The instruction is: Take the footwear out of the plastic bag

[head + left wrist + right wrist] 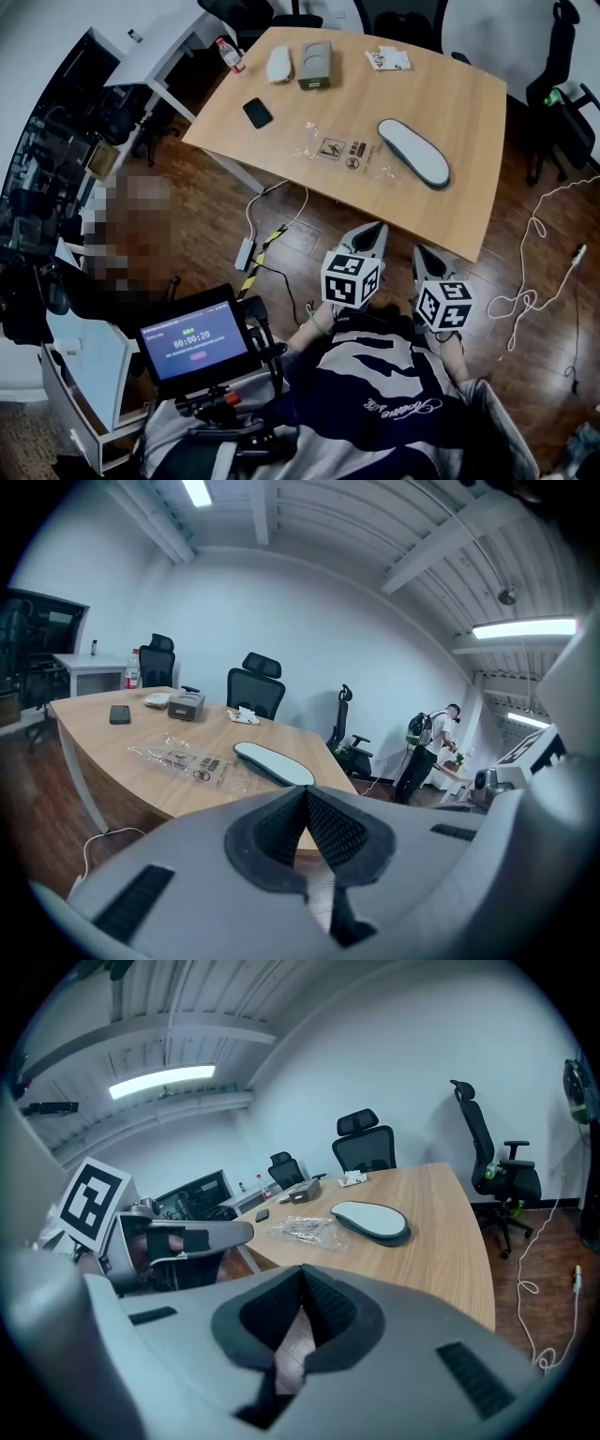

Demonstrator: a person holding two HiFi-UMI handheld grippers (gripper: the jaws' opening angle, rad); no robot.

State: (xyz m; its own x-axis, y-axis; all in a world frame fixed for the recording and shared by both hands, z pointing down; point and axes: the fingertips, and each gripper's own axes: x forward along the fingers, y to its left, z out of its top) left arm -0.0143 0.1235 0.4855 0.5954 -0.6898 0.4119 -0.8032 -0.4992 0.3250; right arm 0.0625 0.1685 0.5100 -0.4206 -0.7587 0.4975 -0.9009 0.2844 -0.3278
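1. Nearest to us in the head view, a lit screen (195,342) sits on a stand at the lower left, above the wooden floor (216,234).
2. Just ahead we hold the left gripper (373,232) and the right gripper (427,255) side by side over the floor, short of the table's near edge. Each gripper's own view shows its dark pads pressed together with nothing between them: left gripper (305,797), right gripper (302,1277).
3. A white cable (534,272) snakes over the floor to our right.
4. On the wooden table (469,112) lies the clear plastic bag (333,150), flat, with black print on it.
5. The footwear (413,152), a grey piece with a white top, lies on the table just right of the bag, outside it. We cannot tell whether the two touch. Both grippers are well apart from it.
6. Farther along the table we see a black phone (257,112), then a grey box (316,64) beside a white object (279,64), some papers (388,59) and a bottle (230,54).
7. Beyond the table, the left gripper view shows office chairs (256,691) and a person (427,752) standing across the room.
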